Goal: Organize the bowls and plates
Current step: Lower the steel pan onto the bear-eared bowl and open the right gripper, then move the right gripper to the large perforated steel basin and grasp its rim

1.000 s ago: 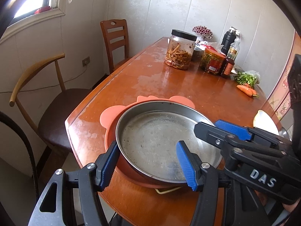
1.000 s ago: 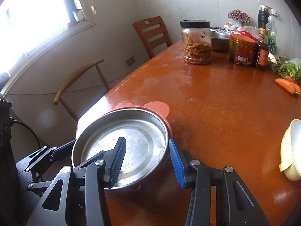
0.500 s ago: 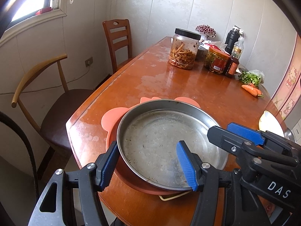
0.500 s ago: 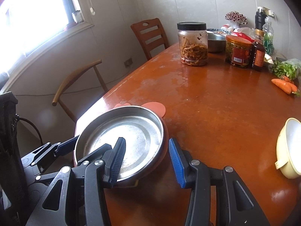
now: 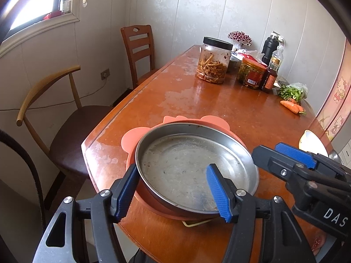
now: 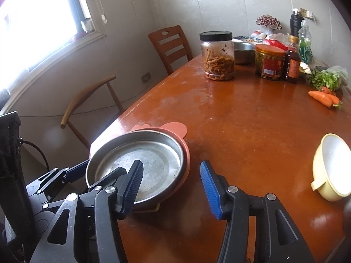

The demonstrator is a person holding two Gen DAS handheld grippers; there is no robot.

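A steel plate point(image 5: 186, 164) sits stacked in a pink plate with ears point(image 5: 133, 135) near the table's front left corner; both also show in the right wrist view, steel plate point(image 6: 153, 155) and pink plate point(image 6: 173, 128). My left gripper point(image 5: 173, 192) is open, its jaws astride the steel plate's near rim. My right gripper point(image 6: 171, 186) is open and empty, just right of the plates, and shows in the left wrist view point(image 5: 291, 155). A cream bowl with a handle point(image 6: 333, 164) lies at the right.
Jars point(image 6: 218, 54), bottles point(image 6: 291, 65), a steel bowl point(image 6: 243, 50), greens point(image 6: 326, 77) and carrots point(image 6: 324, 97) stand at the table's far end. Two chairs point(image 5: 136, 50) stand along the left side. The table edge point(image 5: 87, 153) is close to the plates.
Both grippers have drawn back slightly from the plates and risen a little. The stacked plates have not moved. Jaws stay open.
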